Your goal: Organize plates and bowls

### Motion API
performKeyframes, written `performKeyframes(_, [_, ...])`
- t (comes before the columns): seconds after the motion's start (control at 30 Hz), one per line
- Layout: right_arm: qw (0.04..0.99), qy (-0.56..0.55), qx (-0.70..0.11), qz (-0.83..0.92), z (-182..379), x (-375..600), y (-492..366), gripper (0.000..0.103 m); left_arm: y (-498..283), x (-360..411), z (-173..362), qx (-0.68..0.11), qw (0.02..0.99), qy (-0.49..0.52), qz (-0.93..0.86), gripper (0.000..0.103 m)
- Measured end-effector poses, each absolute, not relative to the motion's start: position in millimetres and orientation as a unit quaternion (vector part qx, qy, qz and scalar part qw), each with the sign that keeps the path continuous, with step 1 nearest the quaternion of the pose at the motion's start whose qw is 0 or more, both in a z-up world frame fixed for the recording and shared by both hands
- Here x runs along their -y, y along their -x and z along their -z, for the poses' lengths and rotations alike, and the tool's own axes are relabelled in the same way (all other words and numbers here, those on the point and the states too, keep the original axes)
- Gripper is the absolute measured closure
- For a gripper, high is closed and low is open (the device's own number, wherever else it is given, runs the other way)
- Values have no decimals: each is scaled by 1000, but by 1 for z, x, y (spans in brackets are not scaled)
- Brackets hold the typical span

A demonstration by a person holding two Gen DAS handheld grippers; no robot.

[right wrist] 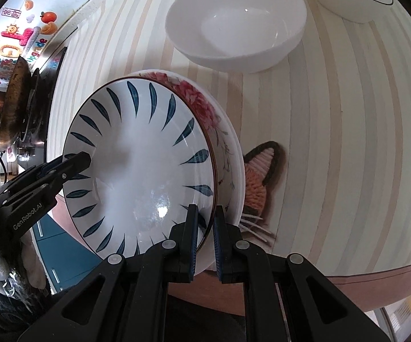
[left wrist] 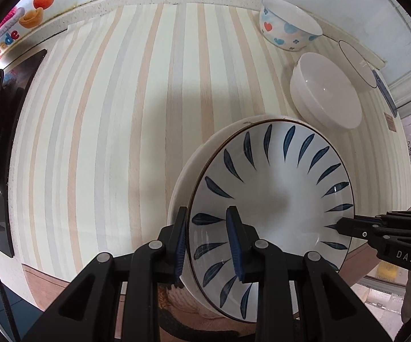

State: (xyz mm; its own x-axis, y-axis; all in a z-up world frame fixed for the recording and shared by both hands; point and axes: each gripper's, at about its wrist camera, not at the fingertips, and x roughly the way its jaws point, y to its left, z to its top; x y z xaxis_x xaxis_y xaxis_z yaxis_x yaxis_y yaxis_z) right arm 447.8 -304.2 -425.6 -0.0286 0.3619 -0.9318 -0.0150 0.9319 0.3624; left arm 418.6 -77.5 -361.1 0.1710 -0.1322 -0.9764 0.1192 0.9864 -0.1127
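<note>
Your left gripper (left wrist: 208, 242): jaws clamped on blue-leaf plate (left wrist: 271, 199) rim.
Your right gripper (right wrist: 205, 235): jaws clamped on opposite rim.

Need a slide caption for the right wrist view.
Both tongs, right and left, grip the blue-leaf plate stacked on a floral plate, near a white bowl.

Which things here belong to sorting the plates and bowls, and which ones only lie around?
For the job:
blue-leaf plate, held by both grippers
flowered plate under it
white bowl
patterned bowl
dark-rimmed bowl

Lying about:
striped mat
wall stickers
pan
</note>
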Motion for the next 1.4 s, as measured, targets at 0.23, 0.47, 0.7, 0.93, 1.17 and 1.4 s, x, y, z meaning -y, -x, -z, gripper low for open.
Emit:
performKeyframes(0.23, [688, -134, -700, -138, 425, 303, -453, 92, -422, 77, 368, -642, 762, 14, 77, 79])
performKeyframes(0.47, [686, -159, -697, -136, 426, 311, -454, 89, -419, 76, 372, -645, 761, 24, 74, 79])
performKeyframes(0.7, [682, -184, -694, -138, 425, 319, -456, 88, -418, 70, 376, -649, 756, 48, 73, 79])
performKeyframes(0.93, [675, -204, -693, -147, 427, 324, -457, 87, -419, 59, 377, -650, 753, 77, 68, 79])
performKeyframes(1.17, [688, -195, -683, -147, 420, 320, -454, 84, -414, 42, 376, -645, 754, 111, 50, 79])
performKeyframes(1.4, [705, -162, -677, -137, 414, 310, -452, 82, -403, 43, 367, -634, 767, 94, 21, 79])
